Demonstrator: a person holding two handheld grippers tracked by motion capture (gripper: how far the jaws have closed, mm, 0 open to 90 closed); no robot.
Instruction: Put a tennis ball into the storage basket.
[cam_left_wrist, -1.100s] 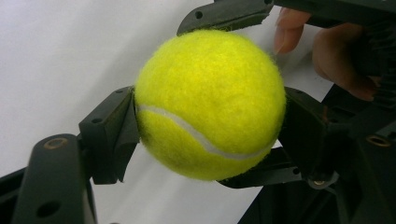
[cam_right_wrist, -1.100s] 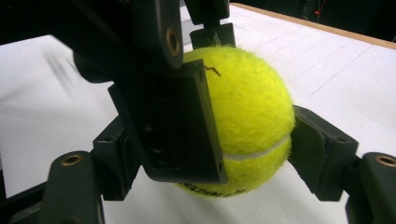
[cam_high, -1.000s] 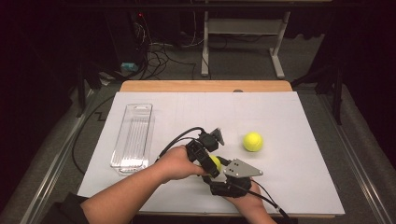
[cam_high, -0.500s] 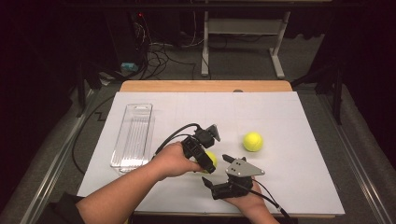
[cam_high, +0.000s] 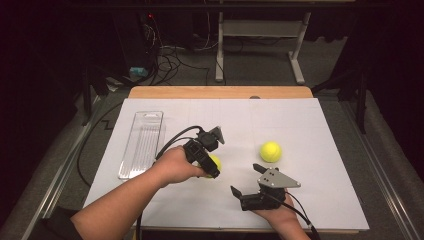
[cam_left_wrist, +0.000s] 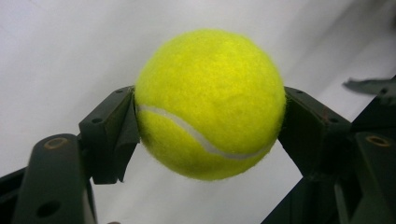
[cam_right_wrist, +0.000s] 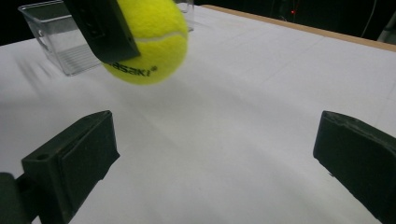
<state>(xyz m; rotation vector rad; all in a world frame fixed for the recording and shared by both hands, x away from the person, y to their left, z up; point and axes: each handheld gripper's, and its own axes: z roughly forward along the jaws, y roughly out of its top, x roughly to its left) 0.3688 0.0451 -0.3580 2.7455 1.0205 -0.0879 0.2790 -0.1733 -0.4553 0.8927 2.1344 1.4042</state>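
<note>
From the high view, the left gripper (cam_high: 209, 161) clamps a tennis ball (cam_high: 214, 163) above the white table (cam_high: 320, 130), while the right gripper (cam_high: 246, 179), nearer the person, stands spread with nothing between its jaws. The left gripper view has both pads (cam_left_wrist: 122, 122) pressing the ball's sides. The right gripper view shows wide, bare jaws, just opened, with the held ball beyond them near the clear tray (cam_right_wrist: 56, 37).

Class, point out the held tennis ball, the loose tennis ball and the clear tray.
held tennis ball (cam_left_wrist: 210, 102), left gripper view, felt middle
loose tennis ball (cam_high: 270, 151), high view, centre
clear tray (cam_high: 142, 145), high view, ribbed floor
</note>
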